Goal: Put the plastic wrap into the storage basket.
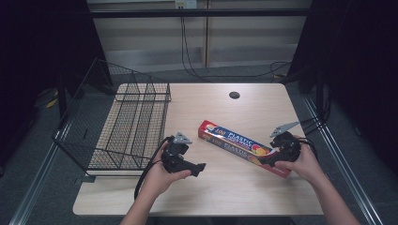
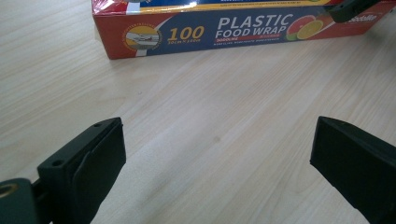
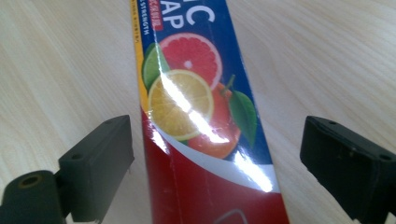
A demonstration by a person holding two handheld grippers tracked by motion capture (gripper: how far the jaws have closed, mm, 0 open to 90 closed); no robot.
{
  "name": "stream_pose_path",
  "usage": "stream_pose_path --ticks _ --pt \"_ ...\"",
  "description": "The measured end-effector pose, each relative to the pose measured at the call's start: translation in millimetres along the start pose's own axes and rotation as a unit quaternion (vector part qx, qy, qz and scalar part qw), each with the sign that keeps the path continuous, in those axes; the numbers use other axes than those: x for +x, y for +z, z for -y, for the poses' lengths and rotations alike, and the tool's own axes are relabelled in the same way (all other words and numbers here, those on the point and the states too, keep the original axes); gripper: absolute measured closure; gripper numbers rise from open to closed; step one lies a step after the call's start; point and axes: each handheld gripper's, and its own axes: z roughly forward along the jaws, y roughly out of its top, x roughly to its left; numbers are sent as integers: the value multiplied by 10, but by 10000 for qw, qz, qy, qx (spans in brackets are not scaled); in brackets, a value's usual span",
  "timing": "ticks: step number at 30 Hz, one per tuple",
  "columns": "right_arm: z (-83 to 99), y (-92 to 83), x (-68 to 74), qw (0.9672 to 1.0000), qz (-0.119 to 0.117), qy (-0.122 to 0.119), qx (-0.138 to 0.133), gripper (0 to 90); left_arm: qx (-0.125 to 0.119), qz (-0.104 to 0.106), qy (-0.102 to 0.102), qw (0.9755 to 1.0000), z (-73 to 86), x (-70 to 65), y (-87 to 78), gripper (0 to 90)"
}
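Black jaws of the right gripper (image 3: 212, 154) stand wide apart on either side of the box (image 3: 201, 116), one to each long side, with a gap to each and no contact visible. In the high view the right gripper (image 1: 274, 157) sits at centre right over the box's near end, and the right hand (image 1: 300, 161) wraps it from behind, the forearm running in from the lower right corner.

Over bare table (image 2: 210, 135), the left gripper (image 2: 217, 154) is also spread wide and holds nothing; the box (image 2: 233, 28) lies across the upper edge of its view. In the high view the left hand (image 1: 164, 173) grips it low at centre, jaws pointing right. A wire basket (image 1: 126, 126) stands at centre left.
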Motion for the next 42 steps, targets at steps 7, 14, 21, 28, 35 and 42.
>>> stream_pose_path --ticks 7,14,21,28,35,42 --pt "-18 47 7 9999 -6 -35 116 131 -43 16 -31 10000 4 -5 13 34" --pt "-96 133 21 9991 -13 -197 383 191 -40 26 -62 10000 7 -13 32 35" --pt "-105 185 66 9970 -158 -475 591 338 17 16 -18 10000 8 -14 40 36" --pt "-112 193 67 9961 -111 -624 615 363 48 51 19 10000 9 -14 51 36" --pt "-159 224 87 9953 -53 -568 784 363 85 40 13 10000 6 -20 62 37" --pt "-163 224 78 9955 -81 -485 816 390 93 41 13 9999 5 -30 64 39"
